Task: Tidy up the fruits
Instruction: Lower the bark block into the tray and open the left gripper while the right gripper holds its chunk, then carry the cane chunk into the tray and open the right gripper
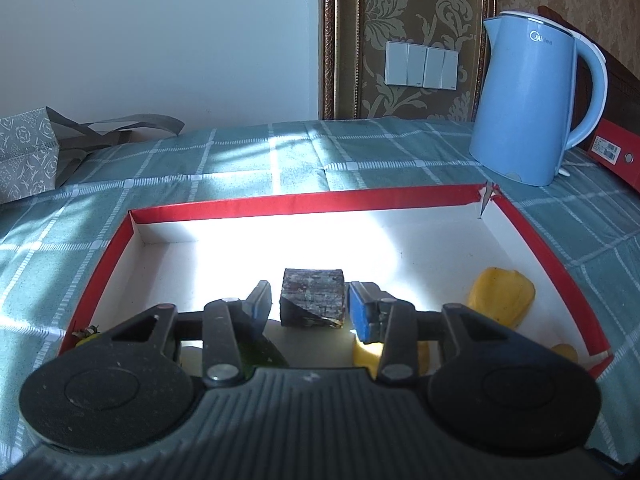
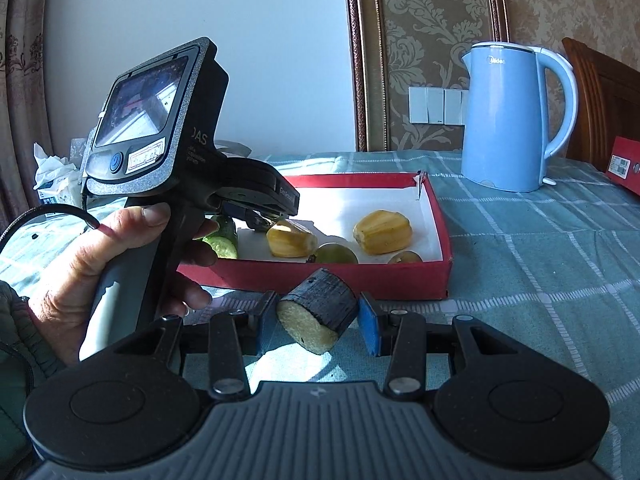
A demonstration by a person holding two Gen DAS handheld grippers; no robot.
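Observation:
A red box [image 1: 304, 198] with a white inside lies on the checked cloth; it also shows in the right wrist view [image 2: 360, 276]. My left gripper [image 1: 310, 306] is over the box, its fingers closed on a dark sugarcane chunk [image 1: 312, 298]. In the box lie yellow fruit pieces [image 1: 502, 294] [image 2: 382, 232] [image 2: 290, 240], a cucumber piece [image 2: 222, 236] and round green fruits [image 2: 336, 254]. My right gripper [image 2: 318, 320] is in front of the box, closed on another dark sugarcane chunk [image 2: 320, 312] with a pale cut end. The left gripper body [image 2: 160, 152] is held by a hand.
A blue kettle [image 1: 532, 100] [image 2: 508, 120] stands behind the box at the right. A red carton [image 1: 616, 152] lies at the far right. A patterned bag [image 1: 28, 152] sits at the far left. A wall with switches is behind the table.

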